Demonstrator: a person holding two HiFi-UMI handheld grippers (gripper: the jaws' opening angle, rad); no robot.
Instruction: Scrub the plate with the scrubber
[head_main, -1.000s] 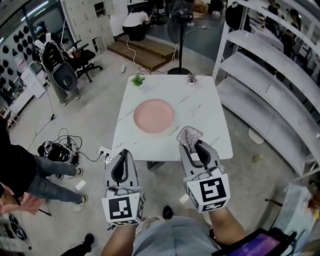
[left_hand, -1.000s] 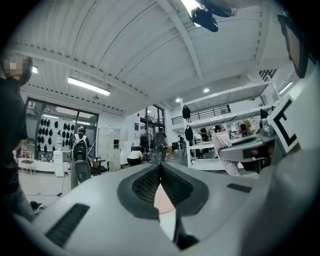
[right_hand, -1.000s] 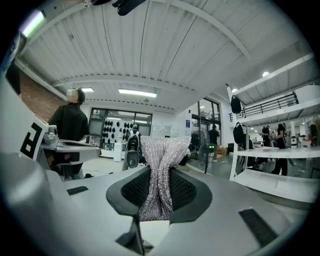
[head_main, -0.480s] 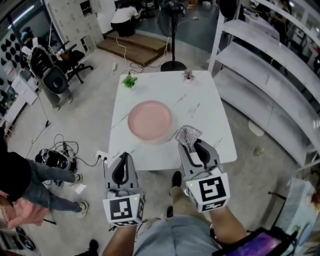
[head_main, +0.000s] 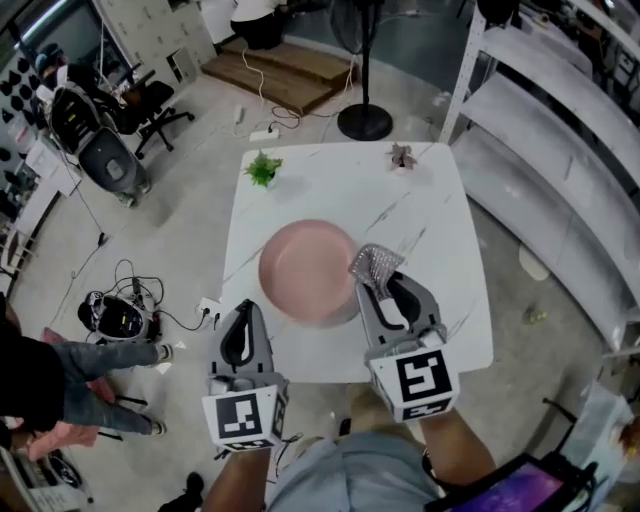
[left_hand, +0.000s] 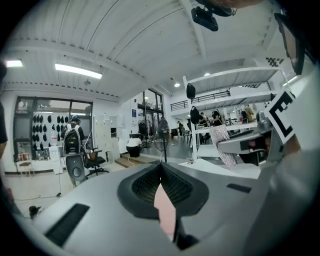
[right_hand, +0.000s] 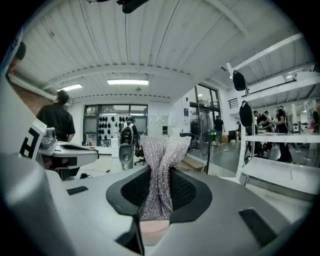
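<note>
Right tool (head_main: 386, 290): clenched on the silver mesh scrubber (head_main: 376, 265). The mesh is pinched at its waist between the pads and fans out beyond the tips.

Left tool (head_main: 244, 318): jaws closed together, nothing between them. It is held at the near edge of the worktop (head_main: 440, 215), beside the right tool.

Pink plate (head_main: 303, 270): lies flat on the white marbled worktop, at its middle and toward the near edge.

In the head view the scrubber overlaps the plate's right rim; contact cannot be confirmed.

A small green plant (head_main: 263, 168) stands at the far left of the worktop, well apart from the plate.
</note>
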